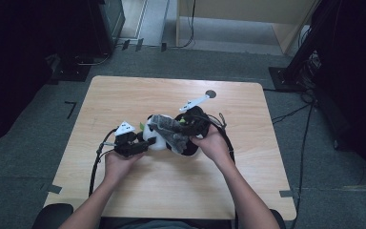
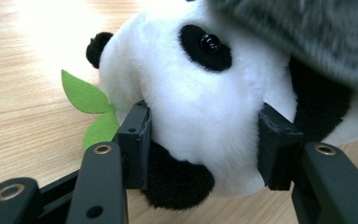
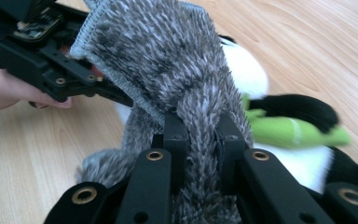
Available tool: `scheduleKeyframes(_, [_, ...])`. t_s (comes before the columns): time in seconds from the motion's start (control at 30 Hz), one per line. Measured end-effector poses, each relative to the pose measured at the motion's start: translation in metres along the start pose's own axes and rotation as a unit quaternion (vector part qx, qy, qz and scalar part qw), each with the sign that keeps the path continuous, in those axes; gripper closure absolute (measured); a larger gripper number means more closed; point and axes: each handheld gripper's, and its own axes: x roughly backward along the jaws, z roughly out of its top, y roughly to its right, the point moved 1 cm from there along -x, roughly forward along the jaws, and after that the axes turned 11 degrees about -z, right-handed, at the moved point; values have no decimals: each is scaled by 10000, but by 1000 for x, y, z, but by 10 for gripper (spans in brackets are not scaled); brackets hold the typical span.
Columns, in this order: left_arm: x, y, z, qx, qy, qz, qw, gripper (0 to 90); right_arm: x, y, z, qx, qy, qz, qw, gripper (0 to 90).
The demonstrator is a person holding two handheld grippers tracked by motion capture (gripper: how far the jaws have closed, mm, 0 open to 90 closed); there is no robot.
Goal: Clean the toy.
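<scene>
The panda plush, white with black patches and green felt leaves, lay at the table's centre. The left gripper clamped its head from nine o'clock; the right gripper pinched the shaggy grey cloth draped over it. Bare wood lay toward twelve o'clock.

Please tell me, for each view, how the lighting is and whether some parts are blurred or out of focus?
High view: dim, with dark corners and the table evenly lit. Left gripper view: glare whitens the wood at top left, the panda toy is sharp, the grey cloth blurred. Right gripper view: the cloth is sharp near the jaws; the toy behind looks soft.
</scene>
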Motion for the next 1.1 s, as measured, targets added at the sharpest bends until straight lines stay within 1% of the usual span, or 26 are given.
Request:
scheduleKeyframes(0.07, [0, 0, 0, -18, -6, 6, 10000, 469, 1, 5, -3, -105, 8, 17, 9999, 799])
scheduleKeyframes(0.1, [0, 0, 0, -22, -8, 8, 10000, 469, 1, 7, -3, -115, 20, -11, 9999, 799])
scheduleKeyframes(0.17, [0, 0, 0, -16, -13, 8, 10000, 469, 4, 12, -5, -160, 36, -175, 9997, 799])
scheduleKeyframes(0.23, [0, 0, -1, -35, -13, 6, 10000, 469, 5, 20, -7, -288, 6, -353, 9990, 799])
scheduleKeyframes(0.27, [0, 0, -1, -53, -18, 9, 10000, 469, 5, 25, -10, -393, 8, -296, 9988, 799])
scheduleKeyframes(0.3, [0, 0, -1, -62, -18, 12, 10000, 469, 4, 29, -12, -510, 21, -191, 9985, 799])
scheduleKeyframes(0.33, [0, 0, -1, -54, -6, 12, 10000, 469, 4, 32, -14, -537, 12, -222, 9983, 799])
scheduleKeyframes(0.37, [0, 0, -1, -57, -15, 5, 10000, 469, 5, 35, -16, -531, 36, -316, 9981, 799])
scheduleKeyframes(0.5, [0, -1, -1, -46, -18, -8, 10000, 468, 9, 50, -25, -738, -55, -614, 9954, 799])
scheduleKeyframes(0.53, [0, -1, -2, -42, -6, -16, 10000, 468, 10, 54, -28, -834, -80, -627, 9945, 799])
scheduleKeyframes(0.6, [0, -1, -2, -32, 28, -31, 10000, 467, 13, 60, -33, -1007, -48, -537, 9935, 800])
scheduleKeyframes(0.63, [0, -1, -2, -34, 32, -29, 10000, 466, 14, 62, -35, -1003, -44, -586, 9932, 799])
scheduleKeyframes(0.67, [0, -1, -2, -32, 31, -27, 10000, 466, 15, 62, -36, -947, -30, -637, 9935, 799])
scheduleKeyframes(0.73, [0, -1, -2, -19, 24, -30, 10000, 465, 18, 62, -35, -936, -54, -744, 9928, 798])
scheduleKeyframes(0.83, [1, -2, -2, 11, 2, -44, 10000, 462, 24, 57, -29, -928, 35, -737, 9929, 799])
scheduleKeyframes(0.87, [1, -2, -2, 19, 2, -43, 10000, 462, 28, 55, -25, -900, 116, -725, 9932, 800])
scheduleKeyframes(0.9, [1, -2, -2, 10, -14, -43, 10000, 461, 31, 51, -20, -873, 209, -693, 9936, 800])
scheduleKeyframes(0.97, [1, -2, -1, 54, 7, -54, 10000, 457, 38, 44, -10, -816, 358, -627, 9940, 801])
scheduleKeyframes(1.03, [1, -2, -1, 59, 3, -62, 10000, 455, 43, 34, 2, -761, 463, -534, 9946, 802])
scheduleKeyframes(1.1, [1, -2, -1, 62, -5, -65, 10000, 452, 44, 23, 12, -679, 529, -366, 9956, 801])
